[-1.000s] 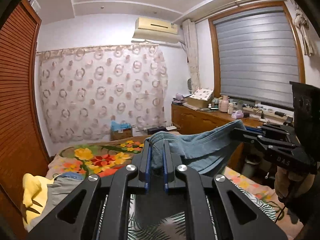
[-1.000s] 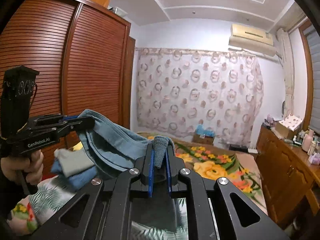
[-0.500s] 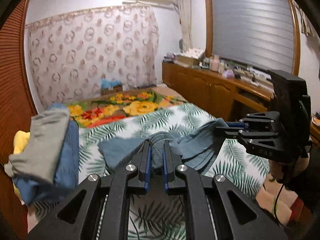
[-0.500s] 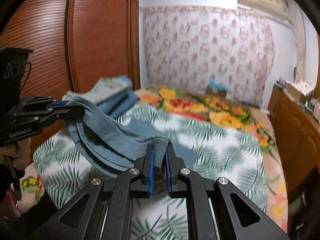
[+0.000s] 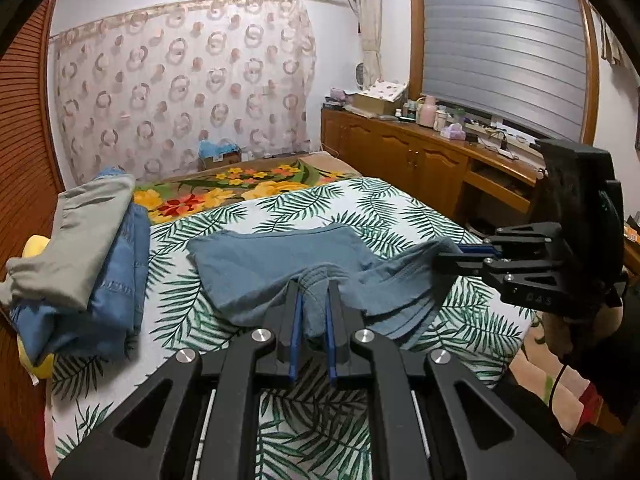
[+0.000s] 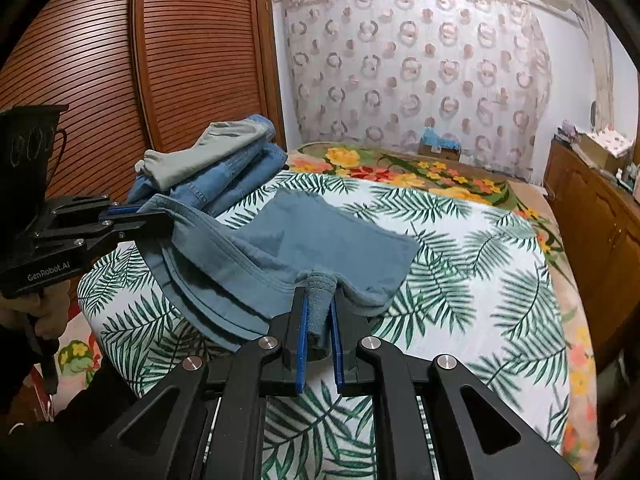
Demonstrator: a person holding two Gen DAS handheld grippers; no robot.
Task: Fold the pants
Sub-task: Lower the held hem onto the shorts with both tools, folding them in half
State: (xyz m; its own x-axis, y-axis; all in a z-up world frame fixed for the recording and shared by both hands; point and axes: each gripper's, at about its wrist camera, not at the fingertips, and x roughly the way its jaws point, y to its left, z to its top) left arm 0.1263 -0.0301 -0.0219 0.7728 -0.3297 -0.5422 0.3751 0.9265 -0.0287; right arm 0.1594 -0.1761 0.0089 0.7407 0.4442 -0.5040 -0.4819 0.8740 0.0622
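Left hand-held gripper [image 5: 313, 312], at bottom centre of its own wrist view, is clamped on a bunched fold of the blue-grey pants [image 5: 276, 264], the cloth pinched between its blue pads. At the right edge of that view the right hand-held gripper [image 5: 448, 258] is likewise closed on the other end of the same hem, with a person's hand [image 5: 560, 332] partly visible beneath its black body.

Seen from the right wrist camera, the right hand-held gripper [image 6: 319, 312] grips a rolled tab of the fabric at lower centre, while the left hand-held gripper [image 6: 160, 220] holds the garment's edge at middle left, a hand [image 6: 44, 304] wrapped round its handle. The pants [image 6: 328, 236] lie mostly flat on the bed [image 6: 480, 280], whose sheet carries a green palm-leaf print; the near edge sags between the two grippers, lifted off the sheet.

A pile of folded clothes [image 5: 88, 248], grey on top of blue denim, sits at the left of the bed beside a slatted wooden wardrobe [image 6: 100, 60]. A patterned curtain [image 5: 180, 88] fills the far wall.
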